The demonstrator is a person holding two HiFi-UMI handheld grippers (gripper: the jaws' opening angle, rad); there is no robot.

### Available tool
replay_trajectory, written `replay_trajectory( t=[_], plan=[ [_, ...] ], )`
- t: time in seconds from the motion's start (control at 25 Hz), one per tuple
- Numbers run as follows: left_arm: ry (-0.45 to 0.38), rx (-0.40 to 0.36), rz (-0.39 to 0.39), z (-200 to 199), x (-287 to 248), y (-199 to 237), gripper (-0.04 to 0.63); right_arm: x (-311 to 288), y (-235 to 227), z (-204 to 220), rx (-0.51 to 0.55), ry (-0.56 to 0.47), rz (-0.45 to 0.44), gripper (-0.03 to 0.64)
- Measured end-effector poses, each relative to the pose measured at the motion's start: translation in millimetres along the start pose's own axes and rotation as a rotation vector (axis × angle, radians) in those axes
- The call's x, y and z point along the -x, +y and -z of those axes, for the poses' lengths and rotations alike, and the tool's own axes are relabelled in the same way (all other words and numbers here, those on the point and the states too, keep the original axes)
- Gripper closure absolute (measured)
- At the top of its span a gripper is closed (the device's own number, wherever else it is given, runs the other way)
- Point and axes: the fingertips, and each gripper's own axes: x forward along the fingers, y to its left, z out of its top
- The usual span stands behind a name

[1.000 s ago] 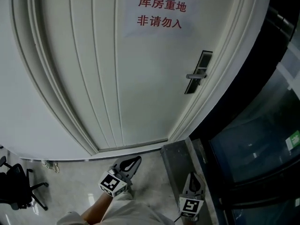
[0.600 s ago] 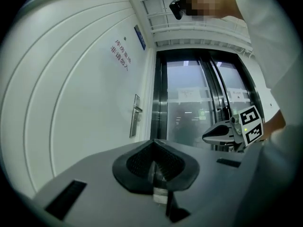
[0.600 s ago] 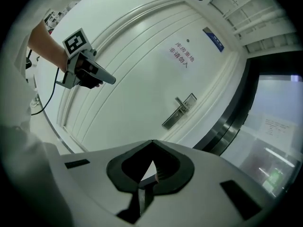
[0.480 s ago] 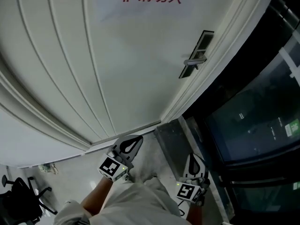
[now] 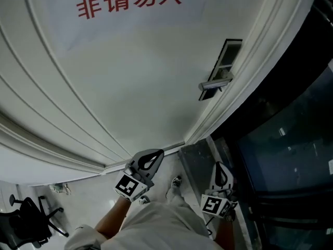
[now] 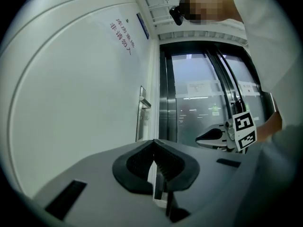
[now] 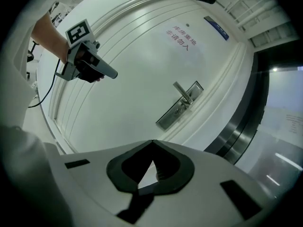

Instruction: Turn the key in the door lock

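Observation:
The white door [image 5: 135, 87] carries a dark lock plate [image 5: 229, 61] with a silver lever handle [image 5: 214, 84] near its right edge. The right gripper view shows the same plate [image 7: 180, 109] and handle [image 7: 182, 92]; I cannot make out a key. My left gripper [image 5: 156, 153] is low in the head view, shut and empty, well short of the door. My right gripper [image 5: 218, 164] is beside it on the right, also shut and empty, pointing toward the lock side. Each gripper shows in the other's view: the left gripper [image 7: 115, 75] and the right gripper [image 6: 199, 138].
A sign in red characters [image 5: 130, 1] is stuck to the door's upper part. Dark glass panels [image 5: 291, 139] stand to the right of the door frame. A metal floor plate [image 5: 195, 165] lies by the frame's foot, and an office chair [image 5: 26, 220] stands at the lower left.
The door and lock plate have grown larger in the head view as I came closer. Both grippers have moved forward toward the door, and the right one has rolled.

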Motion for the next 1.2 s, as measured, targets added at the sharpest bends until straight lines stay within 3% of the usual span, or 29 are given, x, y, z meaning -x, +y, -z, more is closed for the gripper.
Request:
replay_trajectory(
  t=[0.16,0.28,0.52,0.64,1.04,1.12,1.2],
  plan=[
    [-0.014,-0.024,-0.057,-19.3,-46.9,5.7,0.589,-67.0,-47.8,-4.2,-0.047,-0.076,-0.010,0.626],
    [-0.022,-0.025,-0.120,-26.1,-72.0,9.9,0.589,-107.0,-80.8,-15.9,-0.232,-0.152,-0.026,0.626],
    [0.015,-0.069,-0.188,-29.2,-112.3,9.1,0.589,-157.5,-129.3,-55.8,-0.519,-0.320,-0.178,0.624],
    [0.038,-0.102,-0.202,-33.9,-120.4,8.8,0.589,-176.8,-137.1,-78.9,-0.579,-0.376,-0.223,0.533],
    [0.018,-0.098,-0.247,-35.0,-132.7,22.6,0.589,-221.4,-149.8,-97.8,-0.623,-0.312,-0.158,0.525],
    [0.019,-0.089,-0.253,-33.3,-132.8,26.1,0.589,-228.0,-148.7,-96.4,-0.689,-0.296,-0.207,0.551],
    [0.019,-0.087,-0.255,-32.6,-133.8,29.2,0.589,-231.2,-147.9,-95.4,-0.827,-0.293,-0.277,0.603]
  ],
)
